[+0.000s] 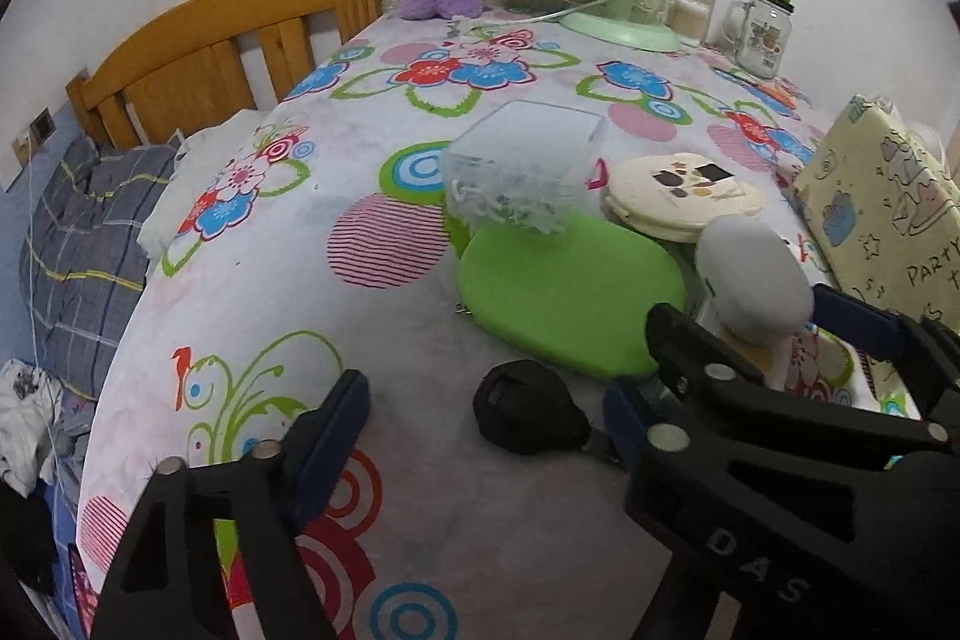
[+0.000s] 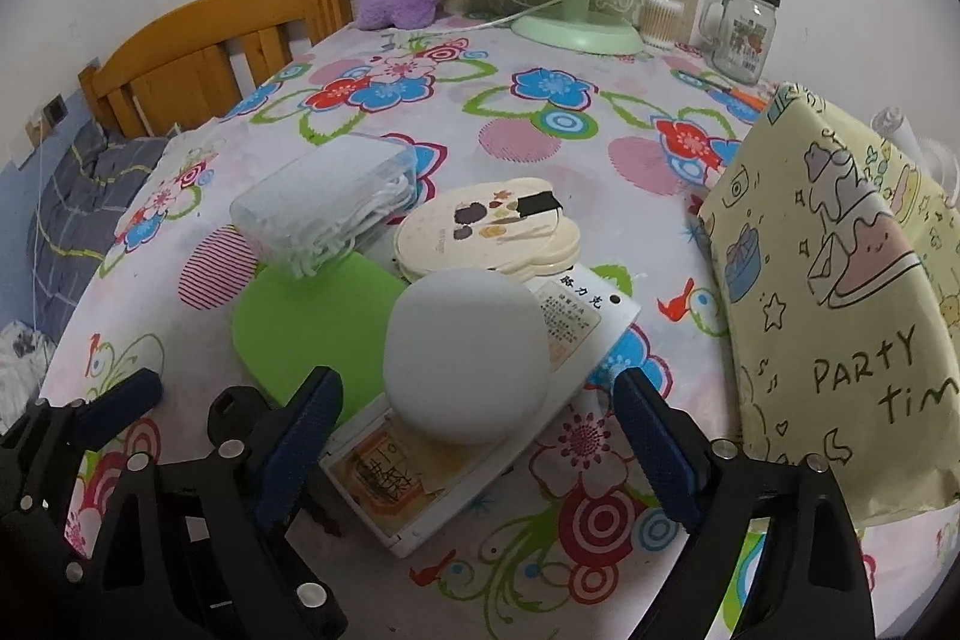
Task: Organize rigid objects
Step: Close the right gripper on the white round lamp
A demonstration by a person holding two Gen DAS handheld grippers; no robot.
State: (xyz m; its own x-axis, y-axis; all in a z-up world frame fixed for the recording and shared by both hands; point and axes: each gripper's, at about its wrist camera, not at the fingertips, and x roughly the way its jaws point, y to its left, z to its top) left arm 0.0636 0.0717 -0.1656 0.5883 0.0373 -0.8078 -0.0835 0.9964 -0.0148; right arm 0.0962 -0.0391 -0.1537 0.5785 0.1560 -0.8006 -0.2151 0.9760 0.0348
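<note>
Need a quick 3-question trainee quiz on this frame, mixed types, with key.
1. True or false: the clear plastic box lies partly on the green pad.
2. What sits between the left gripper jaws? A) the purple plush B) a small black object C) the glass jar
3. Fill in: the white dome ahead of the right gripper rests on a flat white ____.

Key: 1 true. 2 B, the black object; the pads do not visibly press it. 3 box.
</note>
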